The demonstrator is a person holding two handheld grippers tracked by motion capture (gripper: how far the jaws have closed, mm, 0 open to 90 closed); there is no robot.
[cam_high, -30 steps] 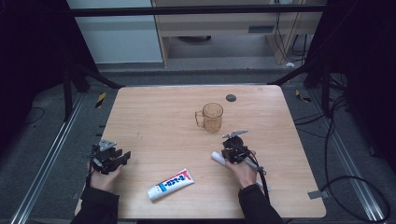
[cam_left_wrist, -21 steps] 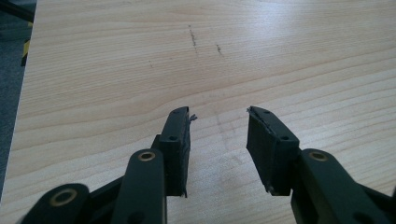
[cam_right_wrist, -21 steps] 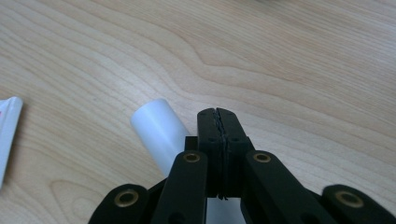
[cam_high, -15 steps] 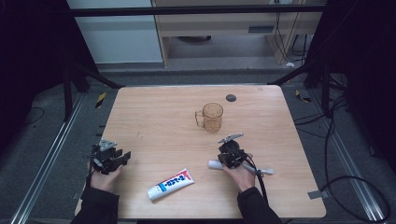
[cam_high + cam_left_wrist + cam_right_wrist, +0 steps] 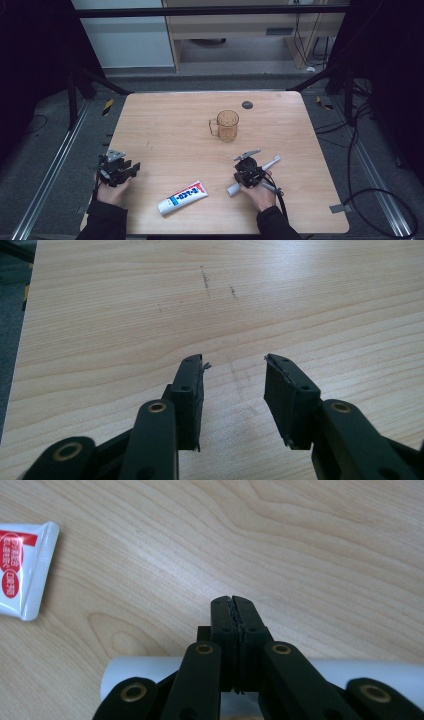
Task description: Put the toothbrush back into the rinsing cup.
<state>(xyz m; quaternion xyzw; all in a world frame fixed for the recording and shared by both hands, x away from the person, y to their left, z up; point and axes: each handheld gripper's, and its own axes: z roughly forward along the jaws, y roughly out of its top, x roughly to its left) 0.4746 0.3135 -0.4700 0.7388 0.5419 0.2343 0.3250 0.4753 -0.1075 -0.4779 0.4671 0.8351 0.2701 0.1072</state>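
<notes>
Found the right gripper (image 5: 233,602) with its jaws pressed flat together, pad on pad, nothing between them. Found the white toothbrush (image 5: 380,677) just behind and beneath those jaw tips, flat on the tabletop (image 5: 165,125), under the black linkage rather than in the grip. Traced its long axis straight across the line of the jaws, one end out past each side of them. From above, saw the same white body (image 5: 272,161) running slantwise under the right gripper (image 5: 246,169), one end forward and outward of it, the other back toward the hand.

Judged this crossing to be what the next move hangs on: jaws already square to the handle, but shut and ahead of it, so needing to part and draw back or drop before closing on it.

Placed the toothpaste tube (image 5: 20,575) ahead of the right jaws and well off to their left, apart from the toothbrush; from above, spotted the toothpaste tube (image 5: 182,197) between the two hands. Noted the amber mug (image 5: 227,125) upright, well clear beyond the right gripper, and a small dark disc (image 5: 247,104) farther off again. Saw nothing in the way of a grasp.

Found the left gripper (image 5: 234,365) with jaws spread wide over bare wood, holding nothing, and the left gripper (image 5: 131,167) far from the toothbrush, beyond the tube. Reckoned the right hand much the nearer.
</notes>
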